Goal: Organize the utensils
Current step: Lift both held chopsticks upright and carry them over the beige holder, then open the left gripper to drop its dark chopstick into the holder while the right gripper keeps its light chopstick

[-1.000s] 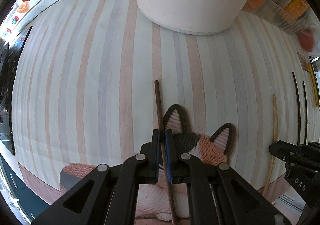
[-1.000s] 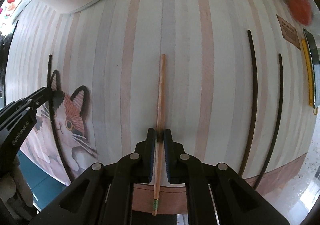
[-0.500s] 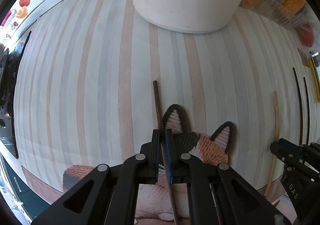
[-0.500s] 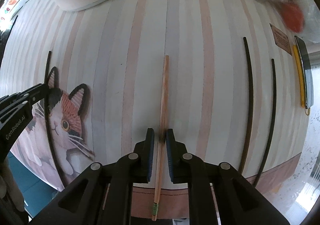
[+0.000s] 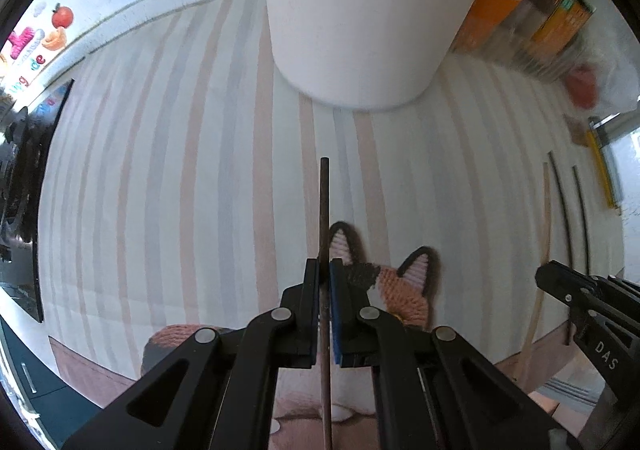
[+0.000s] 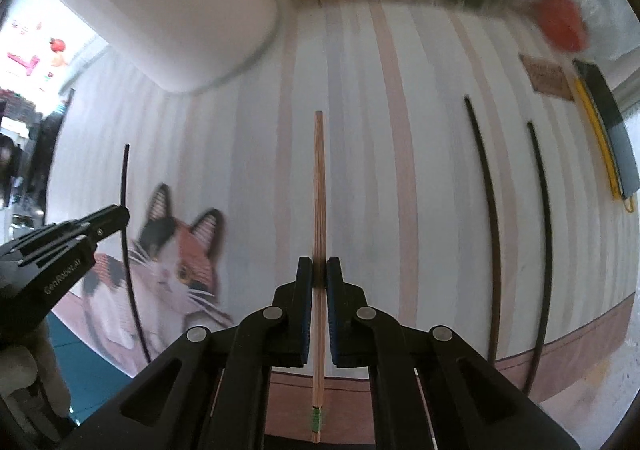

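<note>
Below me a striped cloth (image 5: 168, 177) with a cat picture (image 6: 176, 262) covers the counter, a white tub (image 5: 360, 17) behind. My left jaws clamp a dark chopstick (image 5: 325, 217); my right jaws pinch a wooden chopstick (image 6: 319, 189). Two dark chopsticks (image 6: 486, 185) lie rightward.

Cloth: a striped tablecloth (image 5: 168, 185) in pale pink and grey covered the table.
Cat: an embroidered calico cat (image 6: 176, 266) sat at the cloth's near left.
Boxes: orange packages (image 5: 520, 5) stood far right, blurred.
Red object: lay far right (image 6: 560, 25), too blurred to name.
Stickers: fruit pictures (image 5: 60, 15) showed far left.
</note>
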`<state>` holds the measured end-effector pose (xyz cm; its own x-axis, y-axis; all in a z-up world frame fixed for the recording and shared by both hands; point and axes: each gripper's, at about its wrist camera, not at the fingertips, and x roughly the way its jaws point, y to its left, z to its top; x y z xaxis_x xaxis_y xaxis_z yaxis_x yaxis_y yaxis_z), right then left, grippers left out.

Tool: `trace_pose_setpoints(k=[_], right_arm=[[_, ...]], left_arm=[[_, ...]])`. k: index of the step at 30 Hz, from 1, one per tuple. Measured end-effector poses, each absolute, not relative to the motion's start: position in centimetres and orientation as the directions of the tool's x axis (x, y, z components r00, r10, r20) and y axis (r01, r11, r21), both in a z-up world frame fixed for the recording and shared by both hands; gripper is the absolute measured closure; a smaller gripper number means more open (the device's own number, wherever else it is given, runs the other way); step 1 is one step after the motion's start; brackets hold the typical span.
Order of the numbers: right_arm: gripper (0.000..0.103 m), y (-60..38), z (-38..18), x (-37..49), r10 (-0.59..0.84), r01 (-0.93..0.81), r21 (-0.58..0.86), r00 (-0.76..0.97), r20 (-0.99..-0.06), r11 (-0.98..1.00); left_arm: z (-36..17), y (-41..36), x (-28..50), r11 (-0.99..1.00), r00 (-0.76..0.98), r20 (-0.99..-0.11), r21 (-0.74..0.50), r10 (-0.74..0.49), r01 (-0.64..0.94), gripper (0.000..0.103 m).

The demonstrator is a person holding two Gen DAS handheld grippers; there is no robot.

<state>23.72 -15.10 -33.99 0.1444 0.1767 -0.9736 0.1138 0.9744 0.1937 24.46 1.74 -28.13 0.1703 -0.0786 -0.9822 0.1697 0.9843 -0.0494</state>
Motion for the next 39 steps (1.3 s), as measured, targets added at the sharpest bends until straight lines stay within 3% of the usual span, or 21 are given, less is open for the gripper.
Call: trace_pose_setpoints(k=[23,39], right_arm=[[0.096,-14.6,-21.5,27.4,0.265,0.004,0.302,0.468,-0.843,0.953],[0.096,-13.5,-10.0,32.0,0.304,-0.096,0.326,0.669,-0.678,0.94]], left_arm=[[-13.1,3.8,25.6,0.978,0.507,-0.84,-0.122,-0.191,0.166,0.102],[-2.8,4.7,25.9,0.969,0.671,-0.7,-0.15,-0.243,0.195,0.103]])
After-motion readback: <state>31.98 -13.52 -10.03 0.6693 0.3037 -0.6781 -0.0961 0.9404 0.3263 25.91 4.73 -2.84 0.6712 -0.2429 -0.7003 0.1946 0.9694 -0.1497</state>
